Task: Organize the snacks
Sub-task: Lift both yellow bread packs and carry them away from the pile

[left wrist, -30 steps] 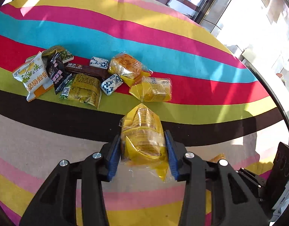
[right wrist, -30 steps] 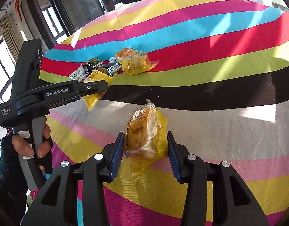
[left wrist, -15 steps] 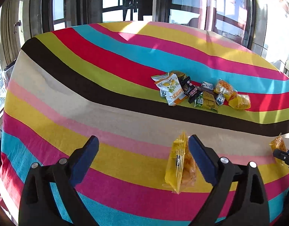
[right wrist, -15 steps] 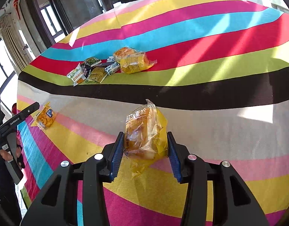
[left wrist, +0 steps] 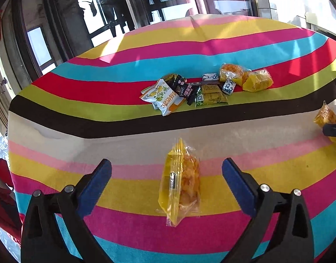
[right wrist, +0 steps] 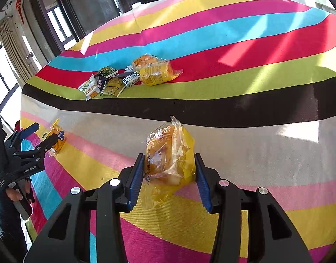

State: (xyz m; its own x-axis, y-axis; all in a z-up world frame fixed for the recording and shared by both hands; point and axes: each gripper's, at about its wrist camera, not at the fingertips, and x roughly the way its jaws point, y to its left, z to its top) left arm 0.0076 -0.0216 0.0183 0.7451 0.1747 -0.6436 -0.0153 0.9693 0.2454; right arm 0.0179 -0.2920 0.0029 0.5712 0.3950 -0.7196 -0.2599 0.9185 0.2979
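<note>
Yellow film is crinkling between the blue pads of the right gripper [right wrist: 169, 176], which is clenching a wrapped cake [right wrist: 169, 153] just above the striped tablecloth [right wrist: 255, 153], near its front edge. Toward the left edge, the left gripper [left wrist: 167, 186] is opening its jaws wide, and a second yellow packet [left wrist: 180, 184] is lying between them on the yellow and pink stripes, touched by neither pad. Nothing is holding that packet now. A hand [right wrist: 16, 194] is gripping the left tool's handle off the cloth's left edge.

Farther back, on the red and green stripes toward the far edge, the snack pile [left wrist: 203, 87] is sitting in a loose cluster: a white bag, dark sachets, small blue-and-white pieces and two more yellow cakes at its right end.

I would be watching the released packet. It seems to be resting on its narrow side, so it could tip over, and a careless pull-back of the open fingers could drag it toward the left edge. The right grip looks firm, but squeezing harder could crush the soft cake.
</note>
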